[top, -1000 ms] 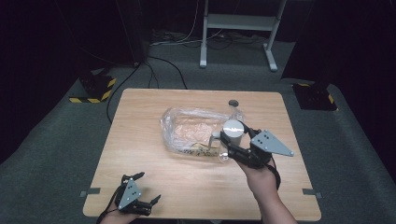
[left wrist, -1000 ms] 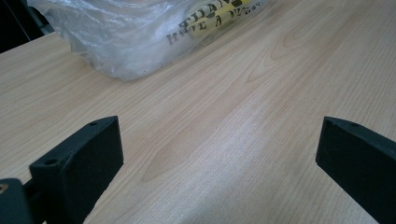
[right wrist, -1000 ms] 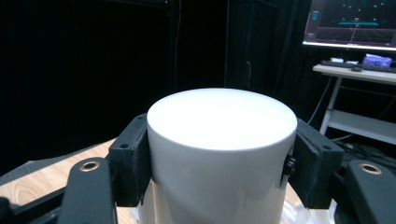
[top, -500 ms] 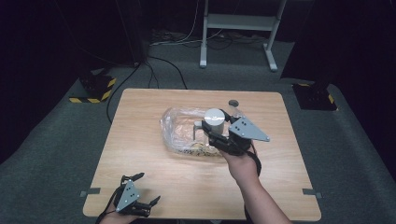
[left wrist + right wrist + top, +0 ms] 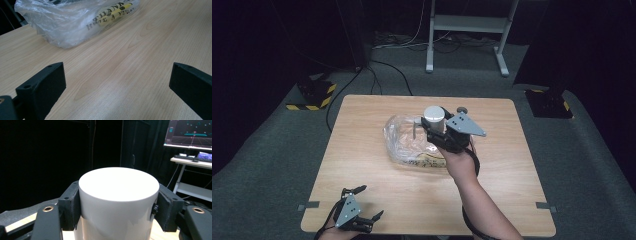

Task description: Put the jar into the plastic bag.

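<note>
A white cylinder (image 5: 117, 200) is clamped between the jaws of the right tongs (image 5: 435, 131), above a plastic bag (image 5: 407, 142). The left tongs (image 5: 354, 212) are spread, empty, over the counter (image 5: 377, 185). Slippage is judged possible: smooth sides.

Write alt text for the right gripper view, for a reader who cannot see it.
A white cylinder is clamped between the right gripper's two black jaws, its flat top facing up. Behind it the room is dark, with a lit monitor above a white desk at the upper right.
</note>
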`<control>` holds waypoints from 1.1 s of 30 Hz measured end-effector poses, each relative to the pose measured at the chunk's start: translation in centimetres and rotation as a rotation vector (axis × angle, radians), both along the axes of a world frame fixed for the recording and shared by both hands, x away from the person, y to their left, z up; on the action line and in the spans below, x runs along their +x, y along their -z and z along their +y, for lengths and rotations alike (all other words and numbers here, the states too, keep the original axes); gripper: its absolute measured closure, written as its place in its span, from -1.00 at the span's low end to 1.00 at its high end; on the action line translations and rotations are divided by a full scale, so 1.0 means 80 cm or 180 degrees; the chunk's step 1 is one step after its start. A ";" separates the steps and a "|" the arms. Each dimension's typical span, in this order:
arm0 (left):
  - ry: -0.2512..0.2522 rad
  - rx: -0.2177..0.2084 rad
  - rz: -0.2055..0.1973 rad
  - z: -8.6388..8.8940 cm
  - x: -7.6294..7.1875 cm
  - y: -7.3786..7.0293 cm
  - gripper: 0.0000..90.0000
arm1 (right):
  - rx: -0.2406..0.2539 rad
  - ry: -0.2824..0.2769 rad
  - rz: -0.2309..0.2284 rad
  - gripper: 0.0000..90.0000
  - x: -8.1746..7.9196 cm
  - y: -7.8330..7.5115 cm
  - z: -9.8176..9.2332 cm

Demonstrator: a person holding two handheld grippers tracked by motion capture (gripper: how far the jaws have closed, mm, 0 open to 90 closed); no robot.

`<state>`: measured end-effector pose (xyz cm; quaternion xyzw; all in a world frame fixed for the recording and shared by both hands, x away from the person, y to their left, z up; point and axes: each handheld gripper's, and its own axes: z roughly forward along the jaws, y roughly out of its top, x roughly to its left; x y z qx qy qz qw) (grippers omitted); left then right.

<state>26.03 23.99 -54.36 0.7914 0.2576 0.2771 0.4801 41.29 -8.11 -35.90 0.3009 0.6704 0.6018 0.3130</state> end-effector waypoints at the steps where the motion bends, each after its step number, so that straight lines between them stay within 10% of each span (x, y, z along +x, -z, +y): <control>1: 0.0003 0.0001 0.0000 0.000 0.000 0.000 -0.97 | 0.0004 0.0015 0.0005 -0.26 0.004 0.000 0.000; 33: 0.0017 -0.0025 0.0014 0.001 0.000 0.000 -0.97 | 0.0179 0.0433 0.0156 -0.26 0.072 0.061 0.012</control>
